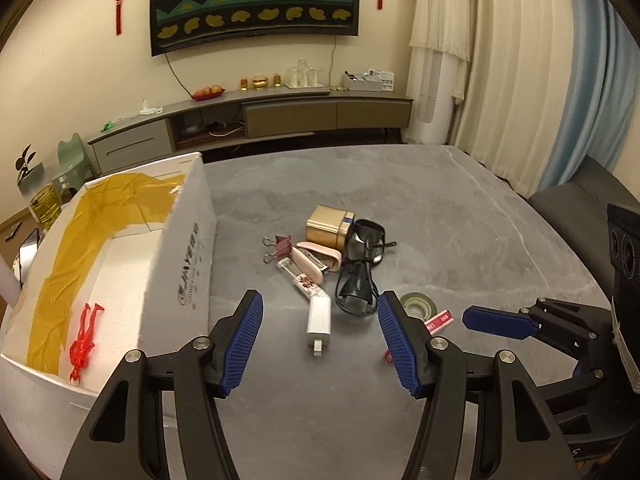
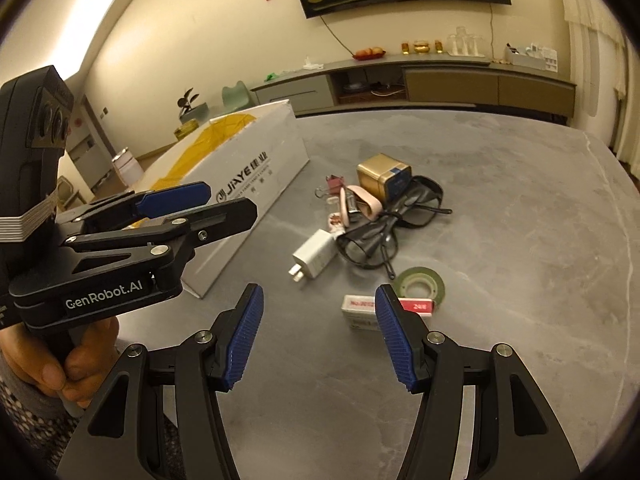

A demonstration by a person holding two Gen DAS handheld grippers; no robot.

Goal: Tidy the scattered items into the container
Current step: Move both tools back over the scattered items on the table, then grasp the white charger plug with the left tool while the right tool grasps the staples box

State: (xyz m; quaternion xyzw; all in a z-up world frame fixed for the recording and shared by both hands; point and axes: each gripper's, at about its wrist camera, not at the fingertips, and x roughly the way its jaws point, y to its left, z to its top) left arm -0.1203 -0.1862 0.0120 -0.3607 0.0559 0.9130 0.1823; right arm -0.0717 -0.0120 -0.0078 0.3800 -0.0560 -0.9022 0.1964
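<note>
White cardboard box [image 1: 182, 264] sits open at the left of the grey table [image 1: 460, 240]; its long side reads "JIAYE" in the right wrist view [image 2: 244, 184], followed by characters I cannot make out. Yellow tape [image 1: 80, 240] lines the inside walls, and a red plastic figure [image 1: 82, 344] lies on the box floor near my end

Scattered items lie in a cluster just right of the box, none inside it:
- gold tin [image 1: 328, 226] upright at the far end, a blue label on one face, text unreadable
- two pairs of black glasses [image 1: 360, 268] tangled together, touching the tin
- pink case [image 1: 318, 260] and pink binder clips [image 1: 278, 248] beside the tin
- clear tube [image 1: 300, 278] with a red-patterned label, unreadable
- white charger plug [image 1: 319, 320], prongs toward me
- green tape roll [image 2: 420, 286], and touching it a red-and-white staple box [image 2: 360, 310] printed "No." and "24/6"

My left gripper [image 1: 320, 340] hangs over the charger, jaws spread wide, holding nothing. My right gripper [image 2: 320, 336] is likewise spread and empty, above bare table just short of the staple box. My left hand [image 2: 52, 364] grips the left tool's handle, marked "GenRobot.AI"
</note>
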